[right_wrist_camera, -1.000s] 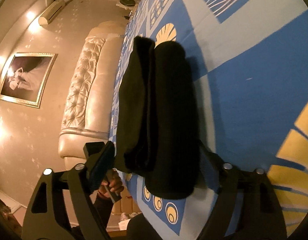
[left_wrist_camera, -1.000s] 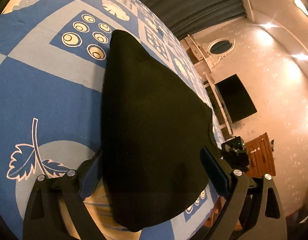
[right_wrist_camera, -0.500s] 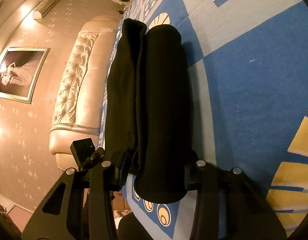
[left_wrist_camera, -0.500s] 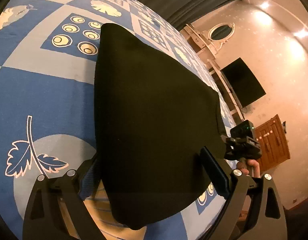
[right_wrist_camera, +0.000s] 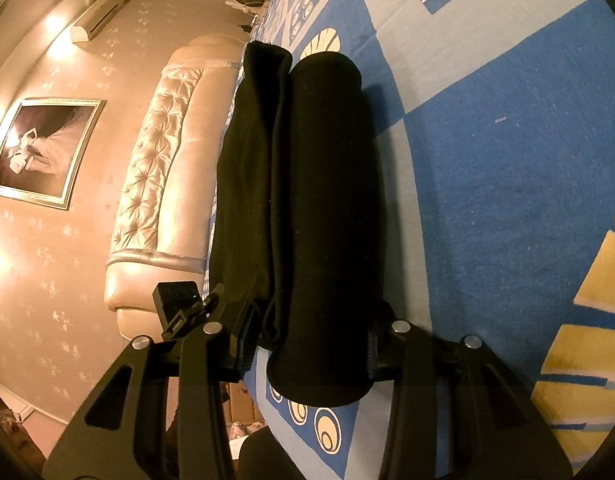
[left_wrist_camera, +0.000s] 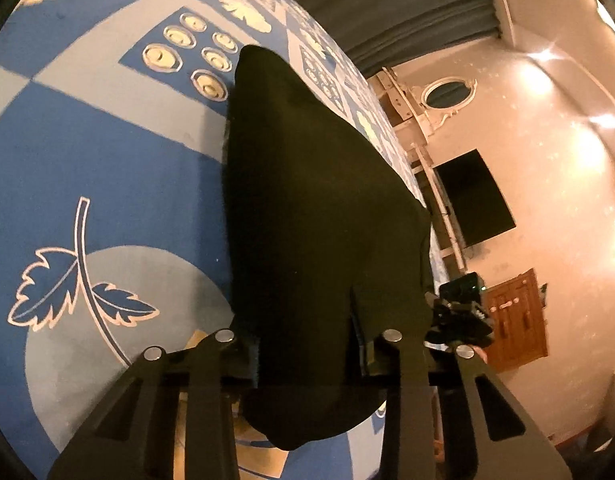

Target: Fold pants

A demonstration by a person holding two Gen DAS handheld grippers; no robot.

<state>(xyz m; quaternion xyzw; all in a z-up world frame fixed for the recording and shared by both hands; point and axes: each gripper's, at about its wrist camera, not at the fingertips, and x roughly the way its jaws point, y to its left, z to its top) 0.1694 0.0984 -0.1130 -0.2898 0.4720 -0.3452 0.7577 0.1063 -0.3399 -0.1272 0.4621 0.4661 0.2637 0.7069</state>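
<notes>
Black pants (left_wrist_camera: 307, 200) lie folded lengthwise on a blue patterned bedspread (left_wrist_camera: 107, 160). My left gripper (left_wrist_camera: 307, 344) is at their near end. Its jaws are closing, and the cloth is pinched and creased between them. In the right wrist view the pants (right_wrist_camera: 315, 200) look like a long folded roll with a looser layer on its left. My right gripper (right_wrist_camera: 311, 340) is shut on the near end of that roll. Each view catches the other gripper at the bed's edge: the right gripper (left_wrist_camera: 459, 312) and the left gripper (right_wrist_camera: 179, 304).
The bedspread (right_wrist_camera: 507, 160) stretches wide beside the pants. A tufted headboard (right_wrist_camera: 159, 168) and a framed picture (right_wrist_camera: 43, 148) lie past the bed's edge. A dark screen (left_wrist_camera: 475, 196), a wooden cabinet (left_wrist_camera: 515, 316) and a curtain (left_wrist_camera: 387, 0) stand beyond the bed.
Both grippers went from wide open around the pants to closed on them, the right one first and then the left. The cloth has bunched between the left fingers.
</notes>
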